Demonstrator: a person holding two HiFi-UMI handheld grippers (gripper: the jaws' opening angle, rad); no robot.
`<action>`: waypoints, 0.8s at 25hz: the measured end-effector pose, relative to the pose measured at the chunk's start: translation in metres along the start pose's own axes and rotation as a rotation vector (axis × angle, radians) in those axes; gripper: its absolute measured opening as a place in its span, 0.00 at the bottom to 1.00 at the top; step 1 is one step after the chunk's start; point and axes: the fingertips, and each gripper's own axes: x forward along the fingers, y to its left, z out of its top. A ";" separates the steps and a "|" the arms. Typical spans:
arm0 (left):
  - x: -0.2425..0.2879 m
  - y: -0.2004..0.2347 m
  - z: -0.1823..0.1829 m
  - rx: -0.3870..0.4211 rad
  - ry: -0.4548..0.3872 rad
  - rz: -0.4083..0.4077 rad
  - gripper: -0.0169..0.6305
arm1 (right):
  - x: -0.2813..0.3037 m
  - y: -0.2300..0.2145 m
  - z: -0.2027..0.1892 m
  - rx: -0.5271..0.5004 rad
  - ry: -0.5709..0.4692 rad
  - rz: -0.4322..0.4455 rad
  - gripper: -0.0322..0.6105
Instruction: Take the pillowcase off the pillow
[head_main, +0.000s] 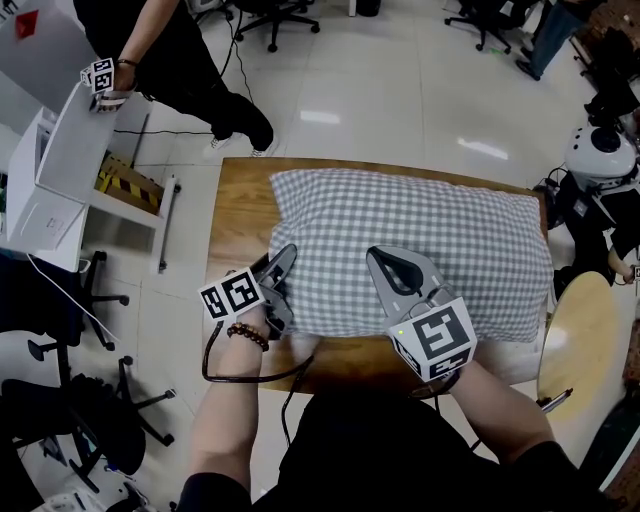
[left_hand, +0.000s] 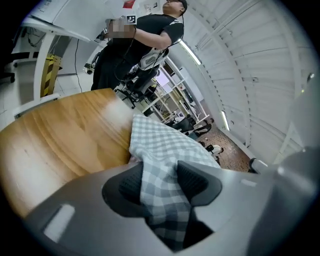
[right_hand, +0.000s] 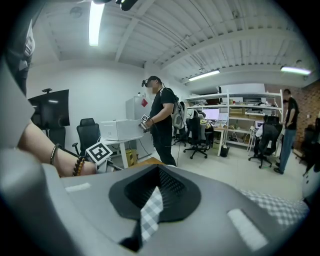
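Between the left tongs (left_hand: 157, 182) sat a fat fold of the checked pillowcase (left_hand: 160, 145), pinched tight. The right tongs (right_hand: 152, 195) were clamped on just a thin sliver of it. Beyond both, the pillow (head_main: 420, 230) lay on the desk (head_main: 240, 210), fully covered. My guess: that sliver slips on a hard pull, or the pillow drags off. No readable writing, only square markers (head_main: 232, 297).

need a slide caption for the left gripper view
Left claw closed on a fold of the grey checked pillowcase, with the wooden table beside it.
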 end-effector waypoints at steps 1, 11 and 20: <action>-0.001 -0.002 0.003 0.011 -0.003 0.004 0.29 | 0.001 0.000 0.001 0.001 0.001 0.000 0.05; -0.023 -0.006 0.017 0.206 0.028 0.158 0.04 | 0.003 0.015 0.022 -0.012 0.001 -0.008 0.05; -0.031 -0.023 0.024 0.471 0.043 0.304 0.04 | -0.024 0.008 0.033 -0.028 -0.004 -0.071 0.05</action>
